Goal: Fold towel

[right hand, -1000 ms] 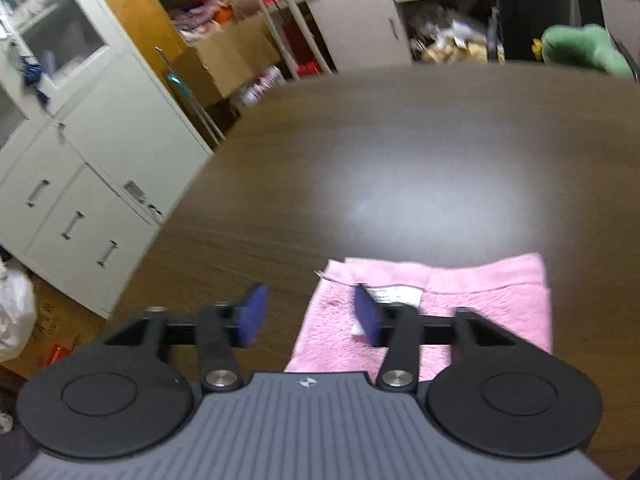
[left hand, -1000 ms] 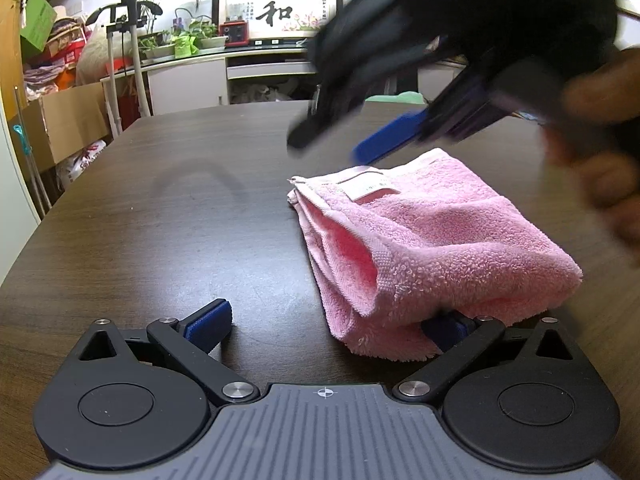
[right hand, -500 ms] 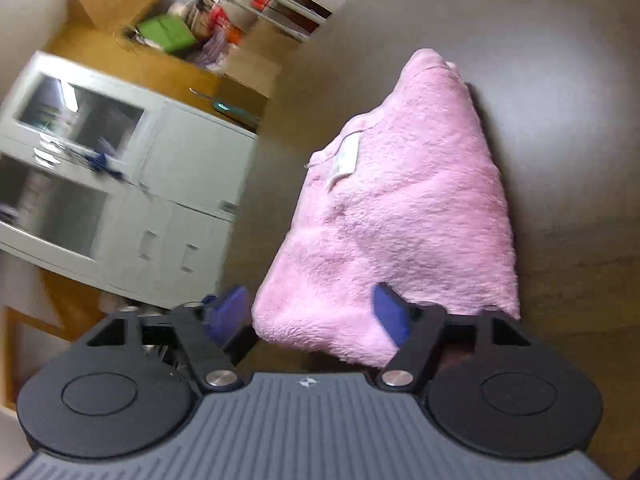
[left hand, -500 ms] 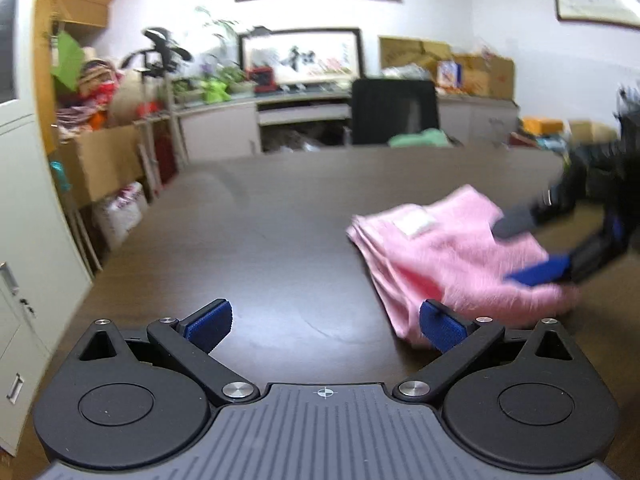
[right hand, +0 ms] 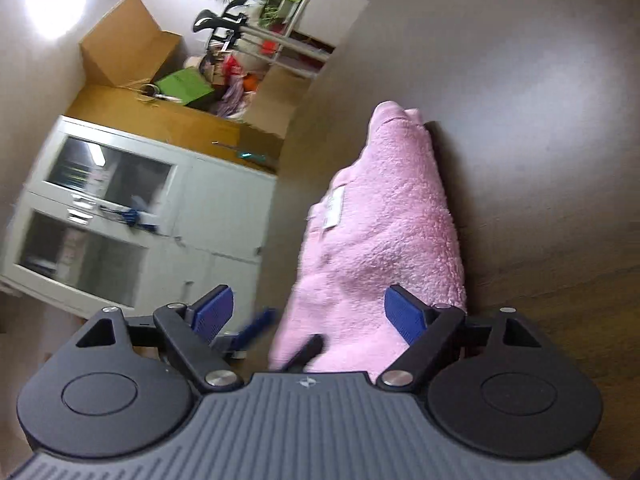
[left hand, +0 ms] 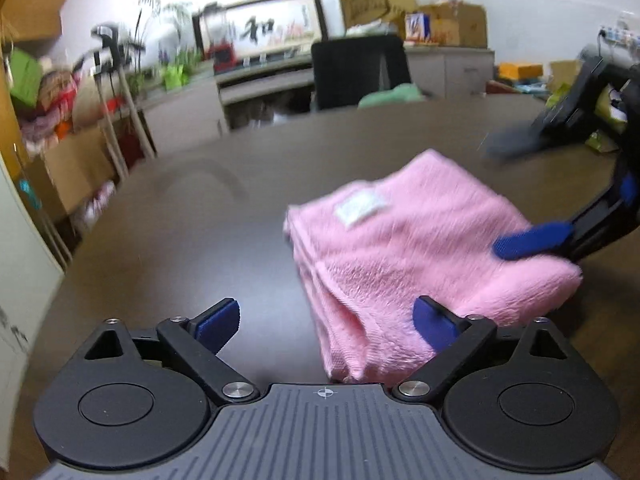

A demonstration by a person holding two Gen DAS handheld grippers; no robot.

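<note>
The pink towel [left hand: 420, 256] lies folded on the brown table [left hand: 200, 208]. The left gripper [left hand: 326, 322] has wide jaws. The right gripper [right hand: 308, 310] has its jaws opening around the towel's near end.

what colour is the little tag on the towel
White, against the pink towel. The tag shows best in the left wrist view, though slightly blurred.

A dark wooden counter [left hand: 208, 216], a black chair [left hand: 360, 70] behind it, and a framed calligraphy picture [left hand: 260, 26] on the wall.
</note>
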